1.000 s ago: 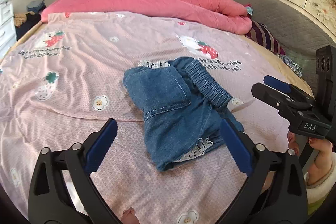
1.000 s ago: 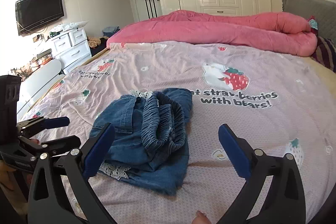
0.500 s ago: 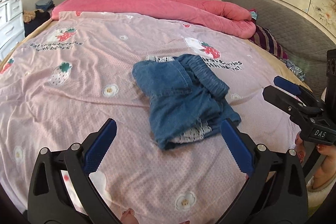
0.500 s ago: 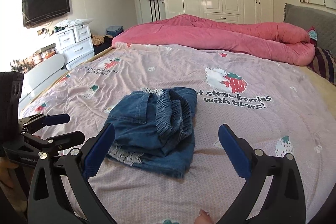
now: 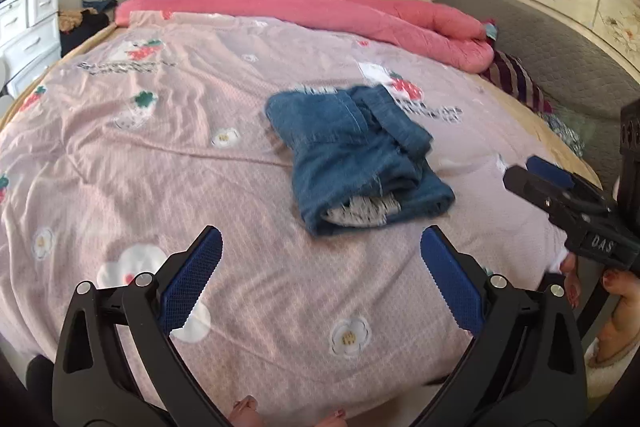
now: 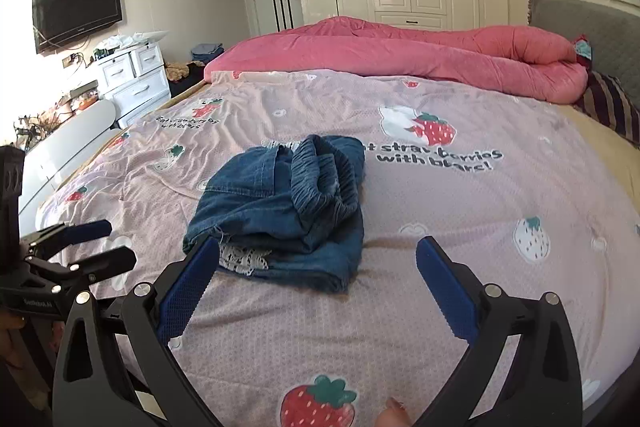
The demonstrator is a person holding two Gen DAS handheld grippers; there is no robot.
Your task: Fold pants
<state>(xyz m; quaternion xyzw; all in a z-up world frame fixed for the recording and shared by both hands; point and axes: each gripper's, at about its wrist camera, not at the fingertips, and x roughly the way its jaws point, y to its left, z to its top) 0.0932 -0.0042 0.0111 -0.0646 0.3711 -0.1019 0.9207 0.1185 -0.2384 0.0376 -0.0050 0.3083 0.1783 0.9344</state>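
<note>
Pants sit as a compact denim bundle mid-bed on the pink strawberry sheet, elastic waistband stacked on top, white lace hem poking out the near edge. Looks folded, task likely done or close to it.

Left gripper: fingers wide, nothing between them, hovering above the sheet near of the bundle, no contact. Right gripper: fingers wide too, empty; its left fingertip overlaps the bundle's near corner in its own view, but I can't tell if it touches.

Both are held clear, probably so the stack isn't disturbed. Pink duvet is piled along the far side, well apart from the pants.
</note>
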